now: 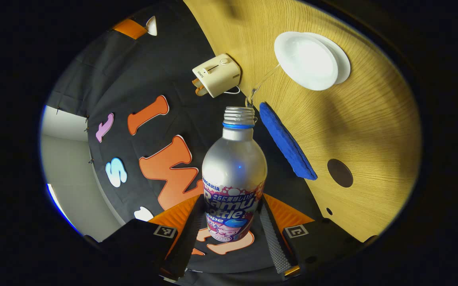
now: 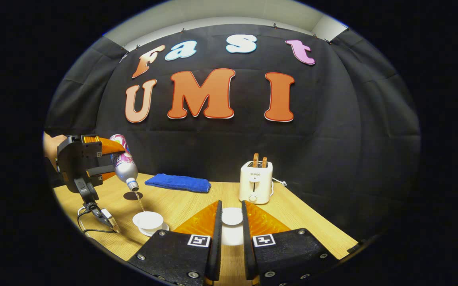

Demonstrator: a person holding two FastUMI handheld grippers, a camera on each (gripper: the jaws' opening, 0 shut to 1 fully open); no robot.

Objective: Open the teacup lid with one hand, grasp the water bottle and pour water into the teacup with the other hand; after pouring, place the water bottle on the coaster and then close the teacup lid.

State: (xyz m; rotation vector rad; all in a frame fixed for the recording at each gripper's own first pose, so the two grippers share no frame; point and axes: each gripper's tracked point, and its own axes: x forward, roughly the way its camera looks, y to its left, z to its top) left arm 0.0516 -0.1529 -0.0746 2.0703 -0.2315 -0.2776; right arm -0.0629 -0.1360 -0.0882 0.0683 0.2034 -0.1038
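My left gripper [image 1: 232, 214] is shut on a silver water bottle [image 1: 235, 159] with a printed label, low on its body. The uncapped bottle is tipped, and a thin stream of water [image 1: 262, 81] runs from its mouth into the white teacup [image 1: 306, 59] on its saucer. In the right gripper view the same bottle [image 2: 123, 167] hangs neck-down over the teacup [image 2: 148, 219], held by the left gripper [image 2: 105, 159]. My right gripper [image 2: 231, 210] is shut on the white teacup lid [image 2: 231, 216], held above the table to the right of the cup. A dark round coaster [image 2: 132, 195] lies behind the cup.
A folded blue cloth [image 2: 178, 182] lies at the back of the wooden table [image 2: 300, 222]. A cream toaster [image 2: 256, 180] with toast in it stands at the back right. A cable with a clip [image 2: 101, 216] hangs below the left gripper. A hand [image 2: 52, 145] holds that gripper.
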